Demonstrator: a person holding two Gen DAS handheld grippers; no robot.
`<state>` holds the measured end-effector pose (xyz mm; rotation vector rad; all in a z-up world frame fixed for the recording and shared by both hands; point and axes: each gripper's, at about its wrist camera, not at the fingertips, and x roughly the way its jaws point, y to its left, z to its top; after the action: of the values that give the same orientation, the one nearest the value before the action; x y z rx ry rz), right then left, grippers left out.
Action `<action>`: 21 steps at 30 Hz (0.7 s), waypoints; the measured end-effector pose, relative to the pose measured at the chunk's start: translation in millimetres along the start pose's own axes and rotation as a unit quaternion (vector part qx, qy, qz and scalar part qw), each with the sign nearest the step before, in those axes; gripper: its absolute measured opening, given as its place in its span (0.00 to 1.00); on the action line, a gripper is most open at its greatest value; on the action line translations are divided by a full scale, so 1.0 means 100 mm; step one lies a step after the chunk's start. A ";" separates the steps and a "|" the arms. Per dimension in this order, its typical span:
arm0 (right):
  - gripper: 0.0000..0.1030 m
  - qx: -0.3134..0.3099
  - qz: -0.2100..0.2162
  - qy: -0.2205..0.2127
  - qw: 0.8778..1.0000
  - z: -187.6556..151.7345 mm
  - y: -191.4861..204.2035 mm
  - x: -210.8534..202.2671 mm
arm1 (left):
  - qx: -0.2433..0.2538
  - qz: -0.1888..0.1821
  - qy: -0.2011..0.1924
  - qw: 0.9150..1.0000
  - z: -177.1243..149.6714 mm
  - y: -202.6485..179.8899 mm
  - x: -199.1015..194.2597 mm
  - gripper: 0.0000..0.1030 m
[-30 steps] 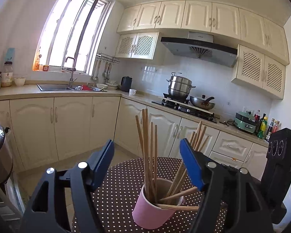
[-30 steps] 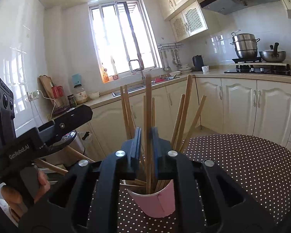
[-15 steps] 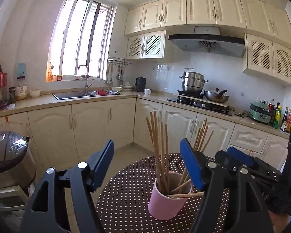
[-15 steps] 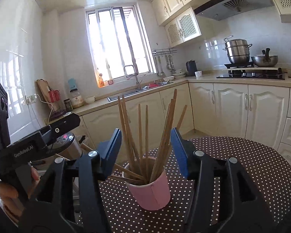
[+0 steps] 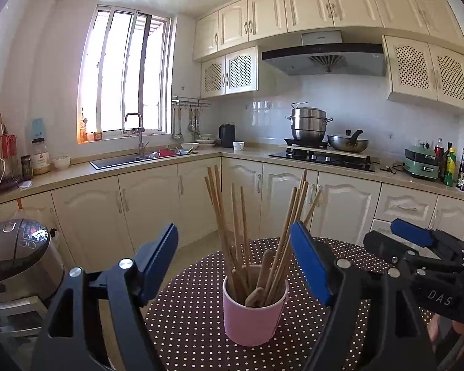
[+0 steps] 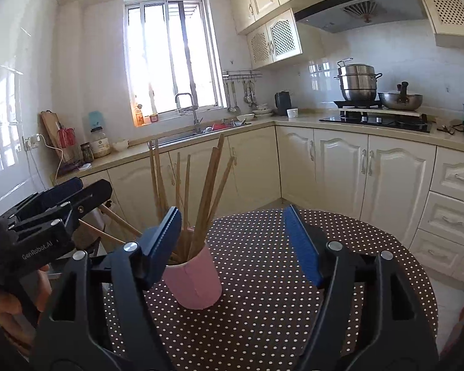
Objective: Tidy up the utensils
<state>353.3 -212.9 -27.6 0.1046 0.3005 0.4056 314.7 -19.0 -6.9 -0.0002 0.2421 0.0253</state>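
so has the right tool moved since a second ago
Yes. The right tool has backed away from the pink cup, which now looks smaller against the table; its jaws have just been opening, empty.

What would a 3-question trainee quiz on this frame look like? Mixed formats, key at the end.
1. True or false: the pink cup lies tipped over on the dotted table.
2. Multiple choice: the wooden chopsticks are A) scattered on the table, B) standing in the cup, C) clamped in the right gripper.
3. Short answer: how do the jaws of the left gripper stand, and do they hold anything?

Key:
1. False; it stands upright.
2. B.
3. Open, holding nothing; the cup sits beyond them.
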 end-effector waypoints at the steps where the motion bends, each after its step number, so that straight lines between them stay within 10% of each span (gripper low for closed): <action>1: 0.70 -0.002 -0.001 -0.002 1.000 0.00 -0.01 -0.01 | -0.001 0.005 -0.003 1.000 -0.02 -0.01 0.01 0.74; 21: 0.85 -0.037 -0.031 -0.044 0.998 0.10 0.31 -0.79 | 0.020 0.018 -0.023 0.999 0.01 -0.13 -0.66 0.78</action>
<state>275.7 -217.2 8.1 0.0404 0.2009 0.3482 250.9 -33.2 10.4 0.0454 0.1974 0.0561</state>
